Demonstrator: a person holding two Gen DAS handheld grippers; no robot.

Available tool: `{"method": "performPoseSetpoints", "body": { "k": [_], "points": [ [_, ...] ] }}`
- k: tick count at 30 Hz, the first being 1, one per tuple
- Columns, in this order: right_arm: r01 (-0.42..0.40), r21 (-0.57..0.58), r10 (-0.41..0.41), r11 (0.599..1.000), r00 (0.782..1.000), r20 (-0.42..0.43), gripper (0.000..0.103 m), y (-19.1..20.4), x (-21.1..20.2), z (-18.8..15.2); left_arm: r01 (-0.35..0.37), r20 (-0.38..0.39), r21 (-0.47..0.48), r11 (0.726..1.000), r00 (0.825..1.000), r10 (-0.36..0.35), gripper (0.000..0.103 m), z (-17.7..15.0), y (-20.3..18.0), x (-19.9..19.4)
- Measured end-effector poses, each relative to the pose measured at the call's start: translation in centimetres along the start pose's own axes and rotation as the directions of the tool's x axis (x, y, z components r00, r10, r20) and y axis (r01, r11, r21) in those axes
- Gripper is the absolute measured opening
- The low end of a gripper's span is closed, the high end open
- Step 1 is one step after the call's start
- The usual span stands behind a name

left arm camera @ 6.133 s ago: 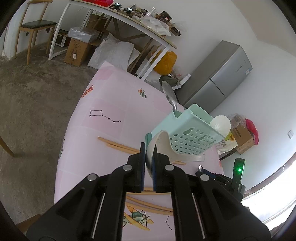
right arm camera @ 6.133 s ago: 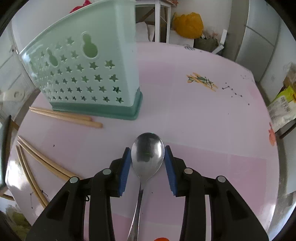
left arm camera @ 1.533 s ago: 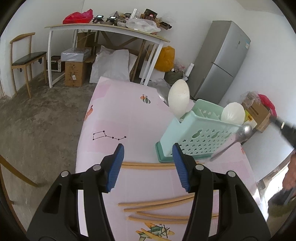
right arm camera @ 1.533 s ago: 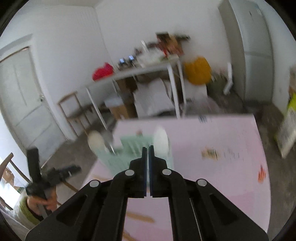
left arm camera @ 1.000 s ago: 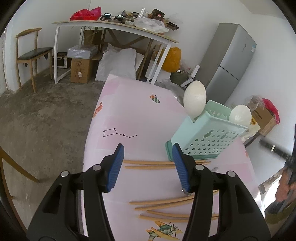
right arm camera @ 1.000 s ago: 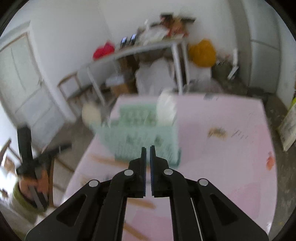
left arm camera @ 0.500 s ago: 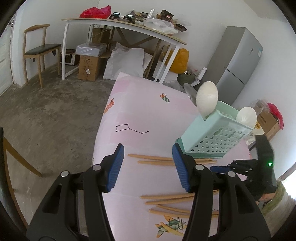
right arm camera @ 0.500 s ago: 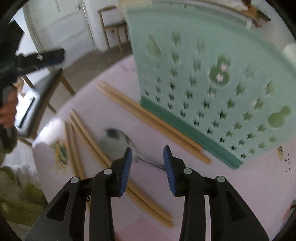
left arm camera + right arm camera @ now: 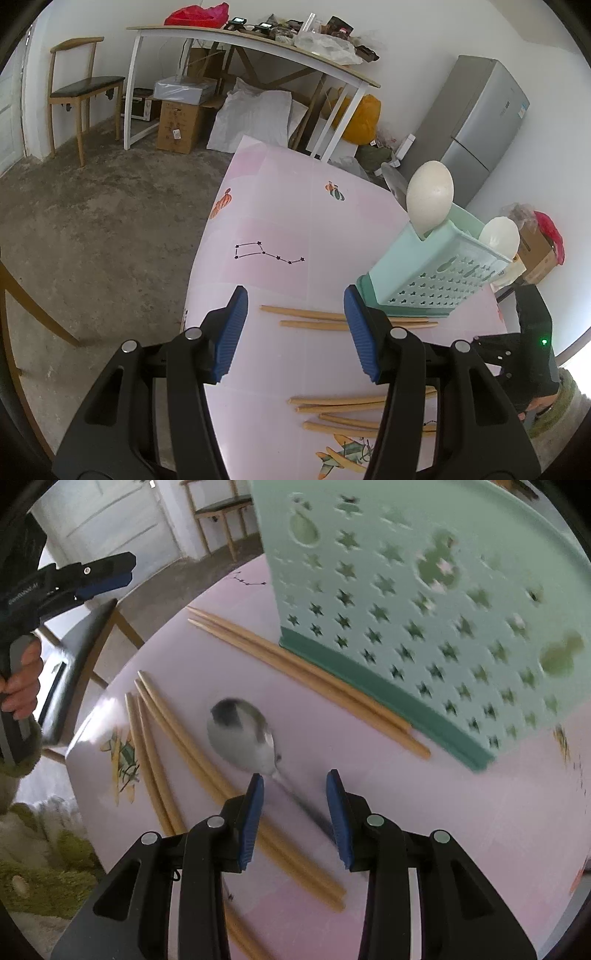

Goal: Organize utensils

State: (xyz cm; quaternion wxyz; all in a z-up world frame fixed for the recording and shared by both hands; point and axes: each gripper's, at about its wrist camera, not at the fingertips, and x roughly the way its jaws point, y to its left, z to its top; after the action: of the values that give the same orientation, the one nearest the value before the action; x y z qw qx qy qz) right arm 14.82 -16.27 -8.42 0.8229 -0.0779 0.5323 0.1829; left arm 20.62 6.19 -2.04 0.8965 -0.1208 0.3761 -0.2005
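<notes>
The right tool (image 9: pixel 294 786) hangs low over the pink tabletop (image 9: pixel 480 812) with its blue pads (image 9: pixel 255 805) part-way apart; its jaws have just been opening, and the handle of a metal spoon (image 9: pixel 243 734) runs between them, though the blur makes it hard to tell whether either pad touches it. The spoon lies flat, its bowl pointing away from the tool, beside a bundle of wooden chopsticks (image 9: pixel 177 738). Another pair of chopsticks (image 9: pixel 306 675) lies along the foot of the mint-green utensil basket (image 9: pixel 424 609), which stands just beyond the spoon. In the left wrist view the left tool (image 9: pixel 293 317) stands moderately wide and empty above the near edge of the tabletop, and the basket (image 9: pixel 436 273) carries two white spoons (image 9: pixel 430 199) upright in its compartments.
</notes>
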Motion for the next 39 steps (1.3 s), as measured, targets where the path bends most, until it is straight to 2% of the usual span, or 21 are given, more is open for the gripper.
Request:
{"method": "performPoseSetpoints", "body": {
  "k": [1,2,3,6,10,13,22,25,28,29,32,35,37,39],
  "points": [
    [-0.001,-0.011,0.001,1.0,1.0,0.002,0.035,0.2,0.3,0.6,-0.003,0.002,-0.003,1.0,1.0,0.003,0.051,0.0,0.0,0.0],
    [0.0,-0.028,0.0,1.0,1.0,0.006,0.029,0.4,0.4,1.0,-0.004,0.002,-0.005,1.0,1.0,0.004,0.051,-0.1,0.1,0.0],
    [0.001,-0.041,-0.001,0.999,1.0,0.011,0.015,0.7,0.5,1.2,-0.006,0.002,-0.007,1.0,1.0,0.006,0.051,-0.1,0.2,0.0],
    [0.014,-0.06,-0.014,0.998,1.0,0.011,0.008,1.1,0.5,1.5,-0.011,0.001,-0.012,1.0,1.0,0.011,0.051,-0.1,0.5,0.1],
    [0.06,-0.064,-0.059,0.996,0.998,0.021,0.005,1.3,0.1,1.0,-0.01,0.0,-0.011,1.0,1.0,0.01,0.051,-0.1,0.5,0.2],
    [0.056,-0.024,-0.055,0.998,0.998,0.034,0.005,1.1,0.0,1.0,-0.009,-0.004,-0.013,1.0,1.0,0.009,0.051,-0.1,0.6,0.3],
    [0.059,0.034,-0.064,0.998,0.984,0.165,0.005,0.8,-4.3,0.7,-0.012,-0.005,-0.016,1.0,1.0,0.012,0.051,0.0,0.7,0.4],
    [0.064,0.067,-0.078,0.996,0.969,0.233,0.005,0.9,-6.6,0.5,-0.014,0.0,-0.013,1.0,1.0,0.014,0.051,0.0,0.5,0.3],
    [0.051,0.108,-0.084,0.993,0.941,0.328,0.001,0.8,-9.6,0.7,-0.014,0.005,-0.01,1.0,1.0,0.014,0.051,0.0,0.4,0.1],
    [0.039,0.127,-0.085,0.991,0.922,0.379,0.001,0.6,-11.2,0.9,-0.013,0.006,-0.009,1.0,1.0,0.013,0.051,0.0,0.4,0.0],
    [0.014,0.149,-0.081,0.989,0.886,0.457,0.001,-0.2,-13.8,1.3,-0.011,0.01,-0.005,1.0,1.0,0.011,0.051,0.0,0.1,-0.2],
    [-0.005,0.165,-0.078,0.986,0.867,0.492,0.001,-1.4,-15.1,1.8,-0.006,0.014,-0.004,1.0,1.0,0.006,0.051,-0.1,-0.1,-0.5],
    [-0.019,0.179,-0.072,0.984,0.871,0.487,0.002,-1.7,-15.0,1.9,-0.009,0.018,-0.001,1.0,1.0,0.009,0.051,-0.1,-0.1,-0.8],
    [-0.043,0.183,-0.045,0.982,0.892,0.45,0.002,-1.9,-13.8,1.9,-0.012,0.019,-0.002,1.0,1.0,0.012,0.051,-0.1,0.0,-0.9]
  ]
}}
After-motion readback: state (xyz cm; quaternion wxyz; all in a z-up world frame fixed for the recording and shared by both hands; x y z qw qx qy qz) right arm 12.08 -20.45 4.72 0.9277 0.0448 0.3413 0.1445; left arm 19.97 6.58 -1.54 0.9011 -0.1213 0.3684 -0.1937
